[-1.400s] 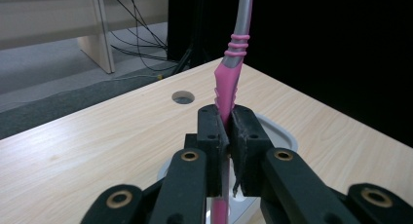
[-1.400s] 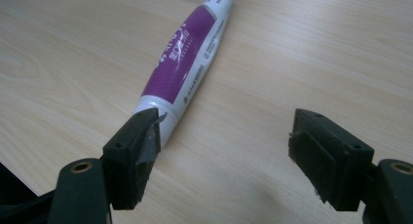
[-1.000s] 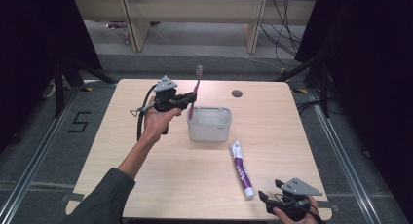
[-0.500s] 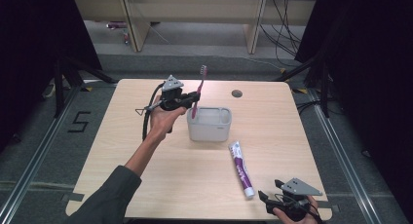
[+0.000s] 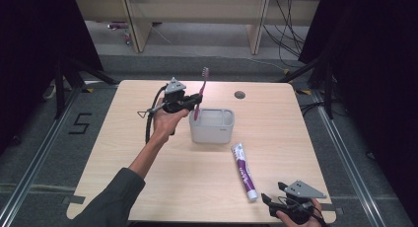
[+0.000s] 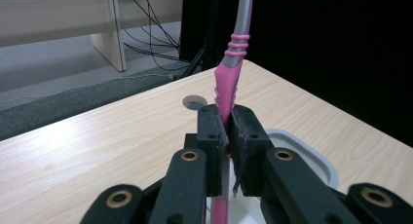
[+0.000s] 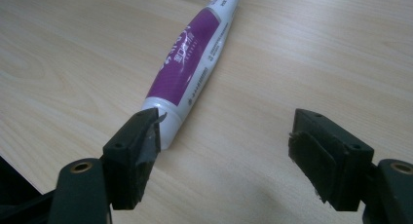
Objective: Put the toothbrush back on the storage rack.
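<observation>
Nearest, the right gripper sits idle with its jaws spread wide, nothing in them, and the purple toothpaste tube lies just ahead by its left jaw. Farther off, the left gripper is clamped tight on a pink toothbrush, upright over the white holder. Looks like the drop-in step; next it needs lowering straight into a slot.

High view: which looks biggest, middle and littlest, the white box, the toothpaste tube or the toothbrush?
1. white box, clearly the biggest.
2. toothpaste tube and toothbrush: both long and thin and look about equal in length. The tube looks fatter, but the left gripper holds the brush raised nearer the camera, so I won't rank them.
</observation>
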A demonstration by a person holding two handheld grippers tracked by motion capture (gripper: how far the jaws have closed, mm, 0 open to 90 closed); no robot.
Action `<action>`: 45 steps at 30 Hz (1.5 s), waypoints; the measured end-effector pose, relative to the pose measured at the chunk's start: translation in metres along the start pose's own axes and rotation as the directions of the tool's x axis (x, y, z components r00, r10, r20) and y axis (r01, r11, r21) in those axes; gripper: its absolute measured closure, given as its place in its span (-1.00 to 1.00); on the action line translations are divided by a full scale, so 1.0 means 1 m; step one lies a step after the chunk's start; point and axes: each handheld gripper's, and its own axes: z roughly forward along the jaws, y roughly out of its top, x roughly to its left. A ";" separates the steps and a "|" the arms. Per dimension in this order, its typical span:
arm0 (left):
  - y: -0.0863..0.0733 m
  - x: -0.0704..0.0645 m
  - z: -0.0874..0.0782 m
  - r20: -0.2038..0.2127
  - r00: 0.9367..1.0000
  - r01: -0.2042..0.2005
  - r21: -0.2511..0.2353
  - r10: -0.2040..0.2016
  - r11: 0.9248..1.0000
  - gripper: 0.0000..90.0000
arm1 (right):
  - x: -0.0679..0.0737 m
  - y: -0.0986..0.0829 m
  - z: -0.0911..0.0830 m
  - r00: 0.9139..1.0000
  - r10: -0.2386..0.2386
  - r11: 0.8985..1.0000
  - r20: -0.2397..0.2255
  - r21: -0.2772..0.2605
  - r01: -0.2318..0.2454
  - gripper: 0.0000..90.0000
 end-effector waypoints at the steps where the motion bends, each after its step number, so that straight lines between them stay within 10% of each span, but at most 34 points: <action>1: -0.001 0.000 0.001 -0.002 1.000 0.003 0.001 -0.003 1.000 0.83 | 0.000 0.000 0.000 1.000 0.001 1.000 0.001 0.000 -0.001 -0.39; 45: -0.039 0.001 0.013 -0.056 0.998 -0.006 0.100 0.012 0.995 0.82 | 0.001 0.000 0.001 1.000 0.003 1.000 0.001 0.003 -0.003 -0.39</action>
